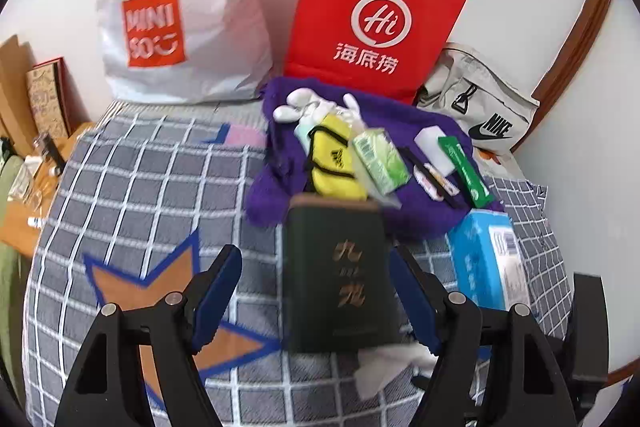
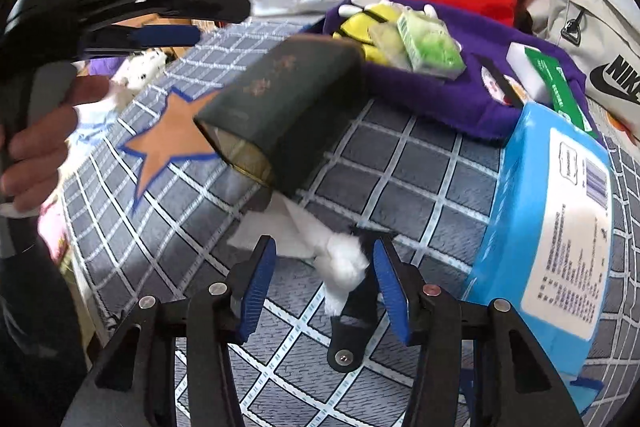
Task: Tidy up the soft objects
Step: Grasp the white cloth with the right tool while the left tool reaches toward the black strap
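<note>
Your left gripper (image 1: 316, 291) stands with its 2 blue-padded fingers (image 1: 218, 291) spread wide, and the dark green box (image 1: 340, 275) sits between them; the right pad looks close to the box's edge, but you cannot tell from this view whether it touches, and the left pad is clearly apart from it. Seen from your right wrist, that same box hangs tilted above the checked bedspread (image 2: 420, 163), its open end turned down toward a crumpled white tissue (image 2: 292, 227), with your left gripper far off to the upper left of your right fingers. Your right gripper (image 2: 322, 279) is partly parted, and a white fluffy soft piece (image 2: 346, 261) with a black strap (image 2: 352, 327) lies between its pads, nearer the right one; the pads do not visibly press on it. Just right of your right fingers lies a blue tissue pack (image 2: 532, 211). Ahead of both pairs of fingers spreads a purple towel (image 1: 400, 123), carrying a yellow pouch (image 1: 332, 163), a green packet (image 1: 380, 159), a white block (image 1: 434, 147) and a green stick pack (image 1: 464, 167). Beyond the towel, against the wall, stand a white shopping bag (image 1: 188, 7) and a red paper bag (image 1: 376, 15), with a grey sports bag (image 1: 480, 107) to their right.
</note>
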A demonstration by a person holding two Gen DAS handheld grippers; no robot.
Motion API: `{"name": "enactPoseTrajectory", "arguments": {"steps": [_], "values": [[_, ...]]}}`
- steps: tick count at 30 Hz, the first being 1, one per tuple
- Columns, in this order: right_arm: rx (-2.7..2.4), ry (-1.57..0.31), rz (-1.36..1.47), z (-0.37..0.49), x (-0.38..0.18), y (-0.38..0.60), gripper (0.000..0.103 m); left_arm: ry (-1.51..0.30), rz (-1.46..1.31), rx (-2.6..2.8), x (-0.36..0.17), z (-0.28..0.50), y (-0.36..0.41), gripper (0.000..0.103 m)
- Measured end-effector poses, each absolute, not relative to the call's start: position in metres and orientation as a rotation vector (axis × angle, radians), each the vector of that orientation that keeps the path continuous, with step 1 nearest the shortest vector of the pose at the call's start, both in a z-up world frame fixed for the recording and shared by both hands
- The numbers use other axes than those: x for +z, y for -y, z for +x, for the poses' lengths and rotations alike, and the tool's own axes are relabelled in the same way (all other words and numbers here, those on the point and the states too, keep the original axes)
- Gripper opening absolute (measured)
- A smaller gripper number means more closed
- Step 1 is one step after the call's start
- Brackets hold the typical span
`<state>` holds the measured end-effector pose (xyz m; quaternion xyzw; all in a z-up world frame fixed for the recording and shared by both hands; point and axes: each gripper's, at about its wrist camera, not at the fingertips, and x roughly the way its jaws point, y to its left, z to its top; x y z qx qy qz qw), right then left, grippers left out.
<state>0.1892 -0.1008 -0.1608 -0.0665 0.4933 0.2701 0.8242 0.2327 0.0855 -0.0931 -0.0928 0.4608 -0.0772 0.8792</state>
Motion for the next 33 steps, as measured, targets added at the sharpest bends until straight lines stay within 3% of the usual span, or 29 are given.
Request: {"name": "enactPoseTrajectory", "arguments": {"steps": [10, 11, 14, 24, 33], "values": [[0.469, -1.036, -0.416, 0.182, -0.182, 0.070, 0.053, -0.958, -0.232, -0.153, -0.103, 0.189, -0.114, 0.074], [0.481, -1.039, -0.411, 0.183, -0.182, 0.069, 0.048, -0.957, -0.236, -0.150, -0.103, 0.187, -0.116, 0.074], [0.491, -1.066, -0.381, 0.187, -0.182, 0.073, 0.021, -0.961, -0.253, -0.144, -0.104, 0.180, -0.121, 0.074], [0.568, -1.013, -0.195, 0.154, -0.150, 0.106, 0.021, -0.997, -0.260, -0.130, -0.113, 0.157, -0.116, 0.074], [0.515, -0.993, -0.054, 0.121, -0.148, 0.165, 0.021, -1.065, -0.195, -0.164, -0.131, 0.144, -0.063, 0.074]]}}
